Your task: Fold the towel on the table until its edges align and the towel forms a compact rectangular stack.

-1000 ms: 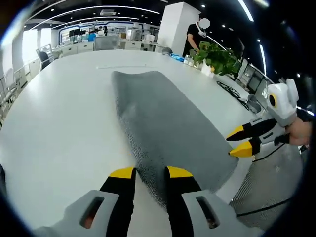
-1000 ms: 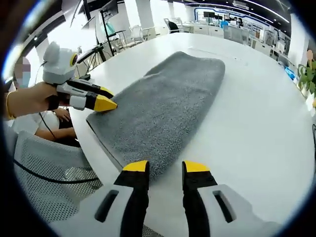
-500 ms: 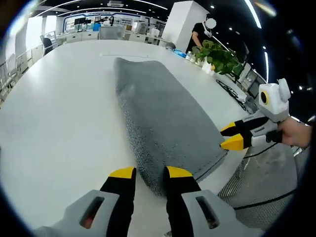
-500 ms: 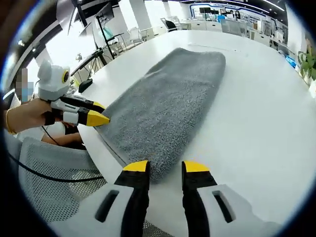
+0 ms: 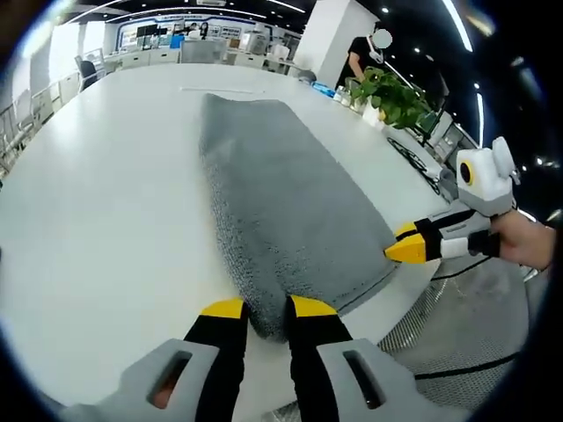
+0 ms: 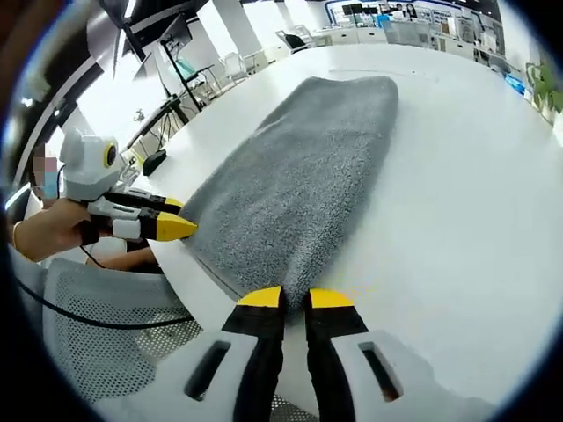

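- On the white table (image 5: 97,220), the grey towel (image 5: 273,193) is lying as a long folded strip, its near end sitting at the table's near edge and the far end reaching toward the middle.
- Left gripper (image 5: 259,308) is pinching one near corner of the towel; yellow tips are nearly together with cloth wedged between them.
- Right gripper (image 6: 295,299) is pinching the other near corner; tips are pressed close on a bunched bit of towel.
- Left gripper view: the right gripper (image 5: 406,246) is coming in from the right at the table edge, its yellow tips touching the towel's corner, a hand (image 5: 528,242) holding it.
- Right gripper view: the left gripper (image 6: 171,224) is coming in from the left, tips touching the towel's near edge, a hand (image 6: 48,230) behind it.
- Mesh chair (image 6: 106,334) is sitting just off the near table edge, with a black cable running across it.
- Potted plant (image 5: 391,97) is standing near the far right table edge, well apart from the towel.
- A person (image 5: 361,57) is standing beyond the plant.
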Tool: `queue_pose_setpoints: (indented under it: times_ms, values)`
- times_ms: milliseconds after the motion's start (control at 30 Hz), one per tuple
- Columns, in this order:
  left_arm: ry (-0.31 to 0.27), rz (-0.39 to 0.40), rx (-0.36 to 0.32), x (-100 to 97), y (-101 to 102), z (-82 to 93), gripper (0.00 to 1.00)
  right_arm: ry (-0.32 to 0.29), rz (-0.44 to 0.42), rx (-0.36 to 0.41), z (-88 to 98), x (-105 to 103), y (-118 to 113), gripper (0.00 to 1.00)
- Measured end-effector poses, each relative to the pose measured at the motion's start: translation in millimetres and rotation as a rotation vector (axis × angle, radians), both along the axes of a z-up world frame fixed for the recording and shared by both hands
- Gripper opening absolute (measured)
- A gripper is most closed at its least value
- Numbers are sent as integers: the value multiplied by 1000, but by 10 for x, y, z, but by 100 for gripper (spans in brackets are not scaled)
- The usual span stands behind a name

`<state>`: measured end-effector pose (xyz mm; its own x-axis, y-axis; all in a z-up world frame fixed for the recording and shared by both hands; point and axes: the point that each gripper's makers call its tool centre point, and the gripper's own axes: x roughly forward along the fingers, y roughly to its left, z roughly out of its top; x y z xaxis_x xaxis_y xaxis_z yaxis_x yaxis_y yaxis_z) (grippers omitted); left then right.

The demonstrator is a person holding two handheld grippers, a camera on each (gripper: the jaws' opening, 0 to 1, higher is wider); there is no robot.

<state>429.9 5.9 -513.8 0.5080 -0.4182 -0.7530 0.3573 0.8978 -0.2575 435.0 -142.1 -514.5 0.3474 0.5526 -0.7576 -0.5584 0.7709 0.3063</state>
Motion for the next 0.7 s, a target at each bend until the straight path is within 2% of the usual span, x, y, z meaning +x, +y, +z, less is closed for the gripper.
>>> queue_pose_setpoints:
  times_ms: [133,233,300,367,433,667,700]
  values:
    - [2,-35,22,34,-8,-49,15,-8,-15,4,68,-14,-30,3]
    - [11,-53,25,27,-112,-21,13,-7,-36,30,144,-24,-97,3]
    - [15,-44,3,54,-162,-50,10,-12,-44,36,182,-24,-142,3]
    - [30,-42,-31,-10,-268,18,8,-19,-53,33,216,-12,-215,3]
    - [33,-51,-61,7,-258,-57,7,-17,-71,34,219,-9,-273,3]
    - [44,-79,-86,-57,-342,-11,6,-12,-86,41,278,-111,-322,3]
    - [44,-86,-90,-97,-389,67,5,-11,-84,40,249,-94,-344,3]
